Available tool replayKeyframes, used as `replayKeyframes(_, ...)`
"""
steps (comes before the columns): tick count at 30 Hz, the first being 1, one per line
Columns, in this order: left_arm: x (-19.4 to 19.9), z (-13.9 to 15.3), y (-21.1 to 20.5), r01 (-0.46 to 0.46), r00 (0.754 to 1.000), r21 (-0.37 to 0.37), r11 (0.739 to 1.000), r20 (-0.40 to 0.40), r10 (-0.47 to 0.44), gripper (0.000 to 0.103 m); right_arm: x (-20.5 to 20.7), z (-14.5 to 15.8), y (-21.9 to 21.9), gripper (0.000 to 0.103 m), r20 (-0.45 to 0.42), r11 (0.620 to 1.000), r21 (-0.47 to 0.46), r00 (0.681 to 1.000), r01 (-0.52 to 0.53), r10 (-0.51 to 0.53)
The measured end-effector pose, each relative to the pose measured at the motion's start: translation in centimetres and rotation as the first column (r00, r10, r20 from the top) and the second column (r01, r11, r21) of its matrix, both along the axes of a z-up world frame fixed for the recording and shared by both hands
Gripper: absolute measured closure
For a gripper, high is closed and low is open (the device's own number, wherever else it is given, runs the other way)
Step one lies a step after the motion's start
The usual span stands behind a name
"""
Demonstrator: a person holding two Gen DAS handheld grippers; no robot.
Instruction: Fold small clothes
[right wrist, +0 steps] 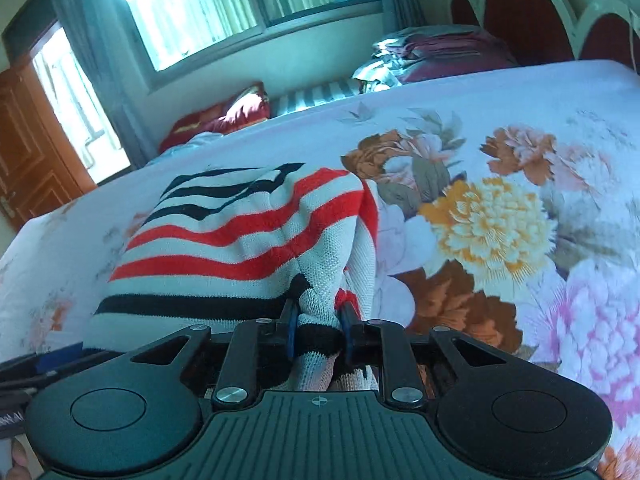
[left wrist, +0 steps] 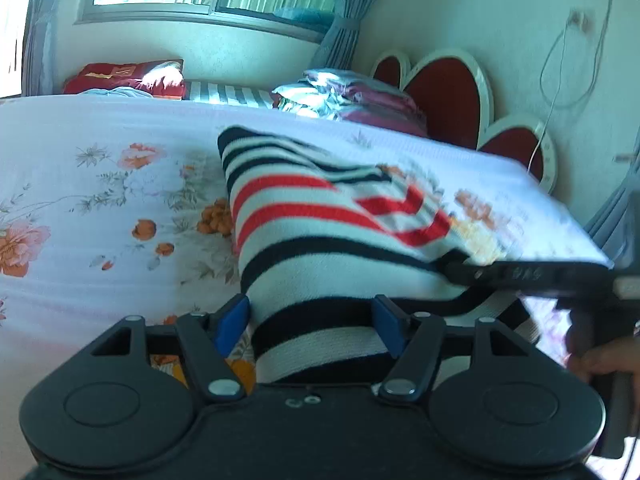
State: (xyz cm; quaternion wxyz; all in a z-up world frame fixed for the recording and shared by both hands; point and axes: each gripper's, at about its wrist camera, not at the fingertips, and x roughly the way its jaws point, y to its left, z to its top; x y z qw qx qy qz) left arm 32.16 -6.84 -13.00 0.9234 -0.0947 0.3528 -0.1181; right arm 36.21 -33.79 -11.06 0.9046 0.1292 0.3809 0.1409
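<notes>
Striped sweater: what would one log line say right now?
striped sweater on bed | right tool pinching hem | left tool open around edge

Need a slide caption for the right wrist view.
Right gripper pinching a bunched red, black and white striped knit garment over the floral bedsheet.

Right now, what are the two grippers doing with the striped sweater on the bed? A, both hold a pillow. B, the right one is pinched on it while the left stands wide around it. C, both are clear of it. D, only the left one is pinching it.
B: the right gripper has its blue pads squeezed onto a bunch of the striped sweater, while the left gripper stands wide with cloth between its fingers.
</notes>
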Motion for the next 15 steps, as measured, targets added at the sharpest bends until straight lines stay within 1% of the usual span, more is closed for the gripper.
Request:
replayKeyframes(1,0.2,-0.2,0.2,-0.002,1.000,-0.006,1.000,-0.008,0.002,0.034,-0.2,0.2,-0.2,0.082,0.003,1.000,0.006,1.000,0.015,-0.015)
replayKeyframes(3,0.6,-0.8,0.9,-0.016,0.999,-0.048,0.999,-0.043,0.014,0.033,-0.3,0.7,-0.5,0.082,0.017,0.999,-0.011,0.999,0.031,-0.031)
replayKeyframes(4,0.6,-1.0,1.0,-0.020,0.999,-0.060,0.998,-0.052,0.017,0.033,0.0,0.8,-0.7,0.082,0.010,0.999,-0.002,0.999,0.033,-0.033)
replayKeyframes(6,0.6,-1.1,1.0,-0.015,0.999,-0.048,0.999,-0.049,0.013,0.033,0.0,1.0,-1.0,0.082,-0.017,0.999,0.028,0.999,0.027,-0.027)
replayKeyframes(7,0.5,-1.1,0.9,-0.010,0.999,-0.042,0.999,-0.046,0.008,0.033,-0.2,1.3,-1.2,0.082,-0.017,0.999,0.038,0.999,0.031,-0.030)
replayKeyframes(10,0.7,-1.1,1.1,-0.014,0.998,-0.063,0.998,-0.064,0.010,0.034,-1.4,2.4,-2.3,0.082,-0.028,0.996,0.088,0.999,0.035,-0.033)
replayKeyframes(12,0.7,-1.1,1.1,-0.007,0.998,-0.062,0.998,-0.064,0.003,0.034,-2.8,3.0,-2.8,0.082,-0.032,0.995,0.090,0.999,0.032,-0.029)
replayKeyframes(15,0.6,-1.2,1.0,0.015,0.998,-0.056,0.998,-0.065,-0.018,0.034,-4.7,2.5,-2.8,0.082,-0.072,0.995,0.099,0.997,0.012,-0.005)
